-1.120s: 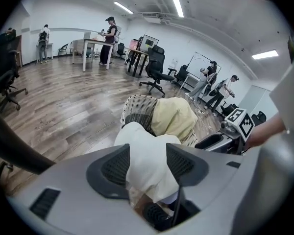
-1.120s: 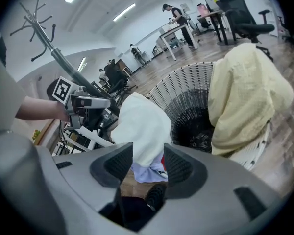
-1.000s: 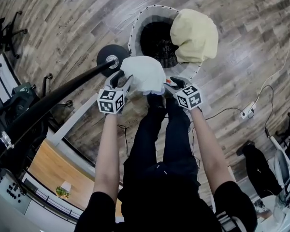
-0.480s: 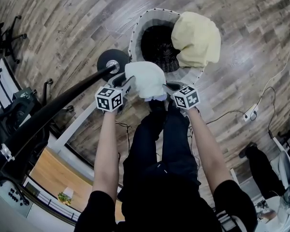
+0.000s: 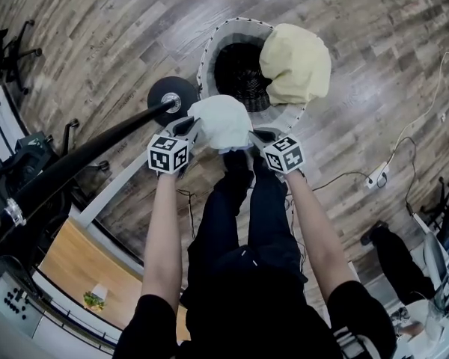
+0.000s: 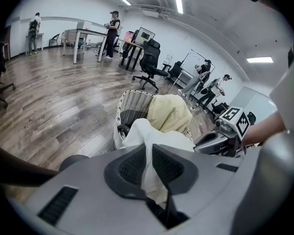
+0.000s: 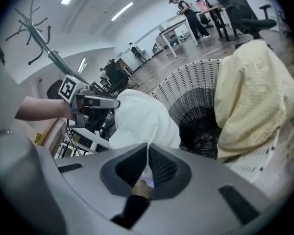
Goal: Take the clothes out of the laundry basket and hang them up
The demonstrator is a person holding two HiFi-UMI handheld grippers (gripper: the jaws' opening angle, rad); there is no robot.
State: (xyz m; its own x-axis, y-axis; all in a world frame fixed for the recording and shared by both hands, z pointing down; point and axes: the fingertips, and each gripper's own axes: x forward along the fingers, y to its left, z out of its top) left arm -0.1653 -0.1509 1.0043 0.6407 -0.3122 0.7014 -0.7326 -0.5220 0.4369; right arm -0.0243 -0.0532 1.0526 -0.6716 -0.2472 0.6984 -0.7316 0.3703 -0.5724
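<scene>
White garment: a soft, bunched cloth held up over the near rim of the laundry basket. It is gathered between the left gripper and the right gripper, whose jaws have just been closing and now each pinch a fold of it, one at either side. Laundry basket: round, upright on the wood floor, with a white rim, a woven wall and a dark inside. Yellow garment: a pale, textured cloth draped over the basket's right rim in the head view, its bulk humped above the rim and hanging down the outer wall
</scene>
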